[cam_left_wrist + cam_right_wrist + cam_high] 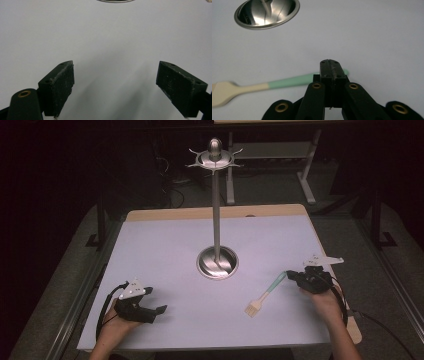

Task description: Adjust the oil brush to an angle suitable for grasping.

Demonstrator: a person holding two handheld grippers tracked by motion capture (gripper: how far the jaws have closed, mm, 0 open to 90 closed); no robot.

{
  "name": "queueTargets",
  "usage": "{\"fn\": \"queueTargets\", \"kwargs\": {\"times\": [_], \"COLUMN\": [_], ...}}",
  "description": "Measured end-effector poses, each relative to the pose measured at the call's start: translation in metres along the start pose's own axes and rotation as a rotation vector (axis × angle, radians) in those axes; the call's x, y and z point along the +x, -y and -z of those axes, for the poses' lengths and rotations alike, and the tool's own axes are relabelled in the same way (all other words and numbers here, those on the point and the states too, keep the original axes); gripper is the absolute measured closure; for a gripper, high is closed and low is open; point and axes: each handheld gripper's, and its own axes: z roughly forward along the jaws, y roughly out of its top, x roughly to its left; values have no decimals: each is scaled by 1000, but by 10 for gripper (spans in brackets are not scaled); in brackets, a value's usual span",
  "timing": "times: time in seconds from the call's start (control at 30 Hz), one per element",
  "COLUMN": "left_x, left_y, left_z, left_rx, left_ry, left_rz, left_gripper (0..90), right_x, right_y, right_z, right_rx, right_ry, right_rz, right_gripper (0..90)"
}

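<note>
Right gripper (294, 276) right of stand base (217, 262), jaws pinched on green handle of brush (265, 295). Left gripper (161, 310) left-front of base, jaws wide, holding nothing.

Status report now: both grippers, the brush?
Left gripper open, resting on table. Right gripper shut on brush handle. Stand beyond, path clear.

— Where do your cameras sit?
— One looks down from above your side onto the tabletop (165, 240). Each claw view skims low and close; all share the stand's steel base (217, 262).
</note>
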Motion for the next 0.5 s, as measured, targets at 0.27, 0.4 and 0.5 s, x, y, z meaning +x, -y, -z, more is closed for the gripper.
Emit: {"fn": "queueTargets", "kwargs": {"times": [0.27, 0.4, 0.5], "left_x": [-1, -1, -3], "left_y": [0, 0, 0], "left_z": [0, 1, 0], "left_rx": [11, 10, 12], "left_ry": [-6, -4, -4], "left_rz": [-5, -6, -10], "left_gripper": [146, 146, 146], "right_x": [-4, -6, -8], "right_y": [-4, 1, 3], "right_z": [-8, -14, -19], "right_rx": [3, 29, 42], "right_ry": [19, 26, 29], "right_rz": [21, 18, 25], "right_gripper": [898, 898, 898]}}
